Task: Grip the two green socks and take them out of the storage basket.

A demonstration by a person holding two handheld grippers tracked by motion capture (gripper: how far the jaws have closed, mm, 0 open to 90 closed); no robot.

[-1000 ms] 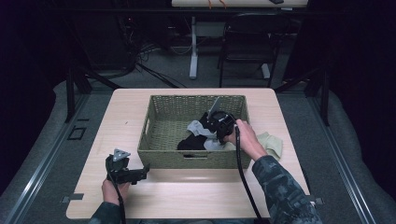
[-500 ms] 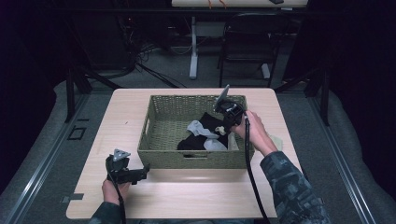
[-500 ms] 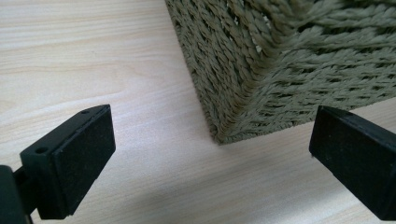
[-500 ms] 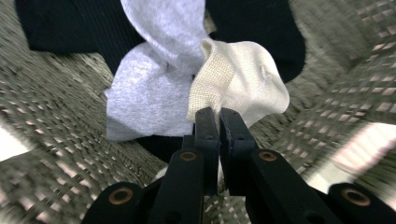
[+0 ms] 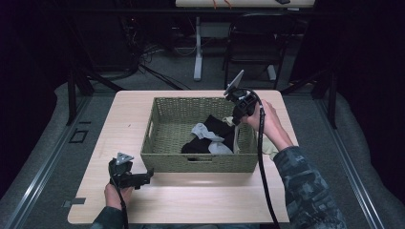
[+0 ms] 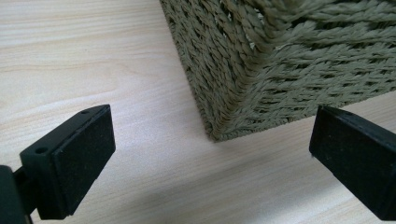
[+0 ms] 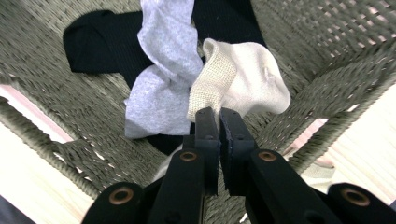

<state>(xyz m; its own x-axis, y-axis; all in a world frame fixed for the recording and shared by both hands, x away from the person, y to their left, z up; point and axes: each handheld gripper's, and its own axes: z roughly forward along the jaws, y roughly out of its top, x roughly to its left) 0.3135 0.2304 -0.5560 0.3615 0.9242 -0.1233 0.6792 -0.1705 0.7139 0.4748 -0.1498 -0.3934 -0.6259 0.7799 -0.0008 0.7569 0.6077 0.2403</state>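
My left gripper [image 5: 143, 178] waits with jaws apart at the olive woven basket's [image 5: 200, 162] seven o'clock. My right gripper [image 7: 219, 122], just clamped on the cream ribbed-cuff sock [image 7: 243, 91], has risen at three o'clock, so the sock is coming out.

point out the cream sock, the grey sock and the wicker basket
cream sock [image 7: 243, 84], right gripper view, its smooth foot part
grey sock [image 7: 161, 70], right gripper view, its twisted middle
wicker basket [image 5: 200, 162], high view, its near wall

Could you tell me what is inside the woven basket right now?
In the woven basket lie black socks and a grey sock; the right gripper pinches a cream sock by its cuff. Anything under the pile is hidden.
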